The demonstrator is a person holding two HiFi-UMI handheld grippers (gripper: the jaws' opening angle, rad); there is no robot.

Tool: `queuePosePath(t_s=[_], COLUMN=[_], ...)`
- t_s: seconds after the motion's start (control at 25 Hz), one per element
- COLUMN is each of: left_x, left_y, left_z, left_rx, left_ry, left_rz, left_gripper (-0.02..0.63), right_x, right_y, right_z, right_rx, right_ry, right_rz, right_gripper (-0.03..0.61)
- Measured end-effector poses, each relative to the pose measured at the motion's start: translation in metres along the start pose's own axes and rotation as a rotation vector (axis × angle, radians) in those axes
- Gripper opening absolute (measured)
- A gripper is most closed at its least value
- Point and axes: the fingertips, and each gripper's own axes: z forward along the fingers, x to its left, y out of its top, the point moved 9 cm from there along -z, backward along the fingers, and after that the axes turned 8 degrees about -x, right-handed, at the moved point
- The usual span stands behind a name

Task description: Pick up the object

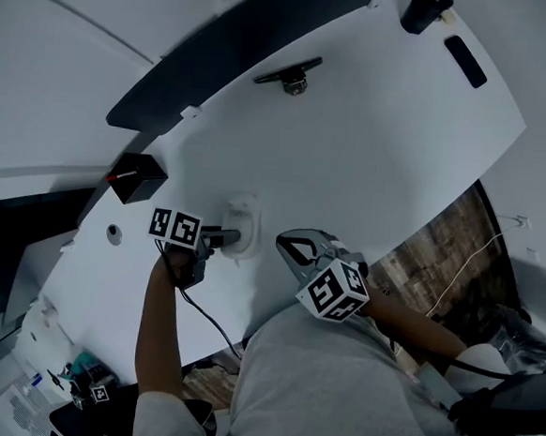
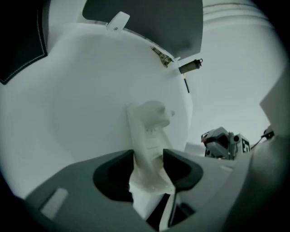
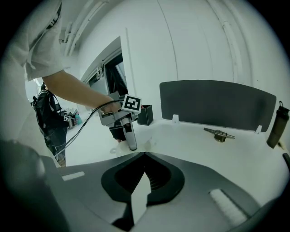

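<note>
Object [image 1: 242, 221]: a white plastic piece, pale against the white table [image 1: 374, 126], lying on the near part of the tabletop in front of the person.

Left gripper [image 1: 229, 239] is at the object. In the left gripper view the piece [image 2: 152, 136] stands between the parted jaws of the left gripper [image 2: 148, 156], and its sides lie close against both. No squeeze is evident, so I judge the grip not yet made. The object's long body runs from the jaws away up the tabletop, roughly along the line in which the gripper points, so the jaws cross its narrow width. Closing them looks to be what the lift calls for.

Right gripper [image 1: 294, 247] hangs just beside the object on its other side. Its own view shows the right gripper [image 3: 144, 156] clenched with nothing between the jaws, and the left gripper [image 3: 131, 144] nose-down on the table ahead. The left is the nearer of the two.

Surface: smooth, white and mostly bare. A dark divider panel [image 1: 249, 41] runs along the far edge, with a small metal tool [image 1: 289, 75] lying before it. A black box [image 1: 137, 178] stands towards the table's left end, and a dark bottle [image 3: 277, 124] stands at the right.

Room: white walls, and wood-patterned floor [image 1: 440, 244] beyond the table's right edge.
</note>
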Motion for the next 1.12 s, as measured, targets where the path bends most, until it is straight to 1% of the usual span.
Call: queuePosePath(t_s=[0.16,0.36,0.52,0.68,0.8,0.88,1.0,1.04,1.08,1.12], left_x=[-0.003,-0.010,-0.017,-0.017,-0.019,-0.026,-0.046,-0.055,-0.064,-0.073], left_y=[-0.006,-0.017,-0.033,-0.046,-0.052,-0.054,-0.057,-0.057,-0.058,-0.059], left_z=[0.001,0.001,-0.001,-0.009,-0.021,-0.030,-0.047,-0.053,-0.060,-0.065], left_rx=[-0.076,-0.204,-0.286,-0.407,-0.522,-0.611,-0.745,-0.790,-0.835,-0.878], left_ry=[-0.013,-0.045,-0.048,-0.029,-0.013,-0.016,-0.003,0.008,0.018,0.026], left_rz=[-0.005,0.010,0.011,-0.028,-0.033,-0.021,0.032,0.057,0.083,0.112], left_gripper=[0.194,0.163,0.151,0.144,0.141,0.141,0.140,0.140,0.140,0.140], right_x=[0.000,-0.002,-0.006,-0.010,-0.011,-0.013,-0.019,-0.021,-0.022,-0.023], right_y=[0.002,0.003,0.000,-0.002,-0.003,-0.003,-0.001,0.002,0.007,0.012], right_z=[0.006,0.012,0.012,0.009,0.006,0.004,-0.001,-0.002,-0.004,-0.006], right_rx=[0.004,0.008,0.012,-0.005,-0.022,-0.042,-0.106,-0.132,-0.157,-0.183], right_ry=[0.019,0.034,0.045,0.056,0.073,0.090,0.115,0.132,0.153,0.172], right_rz=[-0.004,-0.005,0.028,0.101,0.182,0.261,0.411,0.453,0.483,0.499], right_gripper=[0.002,0.002,0.002,0.002,0.003,0.003,0.004,0.045,0.144,0.203])
